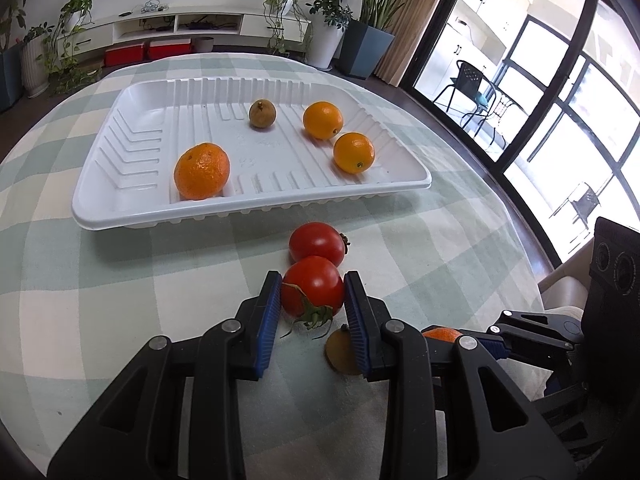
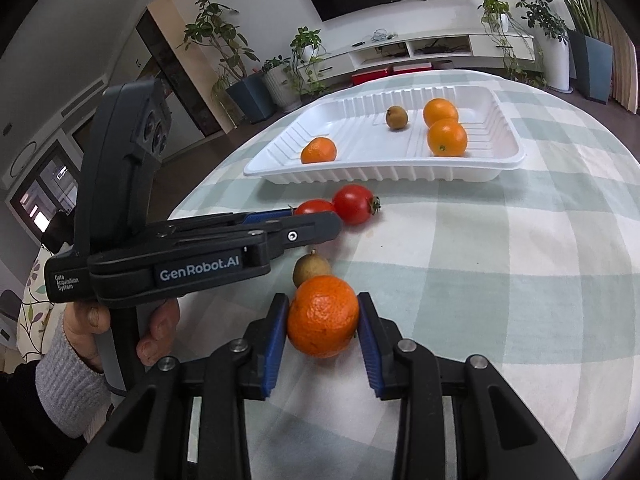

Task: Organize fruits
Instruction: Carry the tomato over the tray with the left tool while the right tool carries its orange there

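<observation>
Near tomato [image 1: 316, 286]: on the checked tablecloth, pinched between the blue pads of the left gripper [image 1: 311, 300], its green stalk end turned toward the camera.
Far tomato [image 1: 318, 243]: touching the near tomato on its far side, between it and the tray, free of the pads.
Mandarin [image 2: 323, 316]: on the cloth, clamped at its sides by the right gripper [image 2: 323, 322], both pads pressing its peel.
Brown fruit on cloth [image 2: 311, 271]: small and round, just behind the mandarin and touching it; in the left wrist view it sits partly hidden behind the left gripper's right finger.
White tray [image 1: 256, 216]: ribbed plastic, beyond the tomatoes on the table.
Tray contents: a bumpy mandarin [image 1: 202, 171] at the near left corner, two smooth oranges [image 1: 323, 120] close together at the right, one small brown fruit [image 1: 261, 114] toward the back.
Person's hand [image 2: 120, 330]: grey knit sleeve, wrapped around the left gripper's handle.
Tablecloth [image 2: 500, 272]: pale green and white checks.
</observation>
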Available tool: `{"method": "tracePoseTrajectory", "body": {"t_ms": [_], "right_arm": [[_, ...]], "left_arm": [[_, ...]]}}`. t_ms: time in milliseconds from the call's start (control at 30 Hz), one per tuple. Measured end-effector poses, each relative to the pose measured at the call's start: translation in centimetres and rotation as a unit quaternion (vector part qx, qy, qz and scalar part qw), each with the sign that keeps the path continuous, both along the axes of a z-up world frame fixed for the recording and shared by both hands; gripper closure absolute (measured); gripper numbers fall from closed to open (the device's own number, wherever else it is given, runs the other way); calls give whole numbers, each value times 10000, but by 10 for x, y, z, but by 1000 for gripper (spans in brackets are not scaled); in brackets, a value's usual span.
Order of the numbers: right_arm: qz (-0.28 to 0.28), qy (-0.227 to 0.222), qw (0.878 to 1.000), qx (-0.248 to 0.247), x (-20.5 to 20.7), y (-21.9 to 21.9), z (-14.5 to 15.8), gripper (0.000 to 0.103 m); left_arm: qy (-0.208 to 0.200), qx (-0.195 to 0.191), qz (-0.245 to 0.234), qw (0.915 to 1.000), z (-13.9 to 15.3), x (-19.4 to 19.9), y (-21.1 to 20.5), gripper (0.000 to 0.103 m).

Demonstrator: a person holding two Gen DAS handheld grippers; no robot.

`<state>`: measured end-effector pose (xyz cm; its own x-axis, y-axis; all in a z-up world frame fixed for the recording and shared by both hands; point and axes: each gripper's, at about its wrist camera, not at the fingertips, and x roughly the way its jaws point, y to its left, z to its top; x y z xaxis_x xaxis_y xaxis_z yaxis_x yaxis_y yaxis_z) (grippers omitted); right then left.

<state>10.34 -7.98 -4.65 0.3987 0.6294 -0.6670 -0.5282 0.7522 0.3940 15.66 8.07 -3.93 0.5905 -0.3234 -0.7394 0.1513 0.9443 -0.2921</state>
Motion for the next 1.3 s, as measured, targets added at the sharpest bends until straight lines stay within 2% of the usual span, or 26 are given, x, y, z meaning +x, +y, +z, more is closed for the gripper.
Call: {"method": "tracePoseTrajectory", "body": {"t_ms": [667, 1300], "right_arm": [[-270, -42, 9992, 295, 13, -14, 11, 66], [-356, -205, 9982, 443, 42, -15, 27, 66]], "left_arm": [[-130, -39, -36, 9999, 11, -4, 2, 74], [-371, -161, 275, 9988, 37, 7, 29, 74]]}}
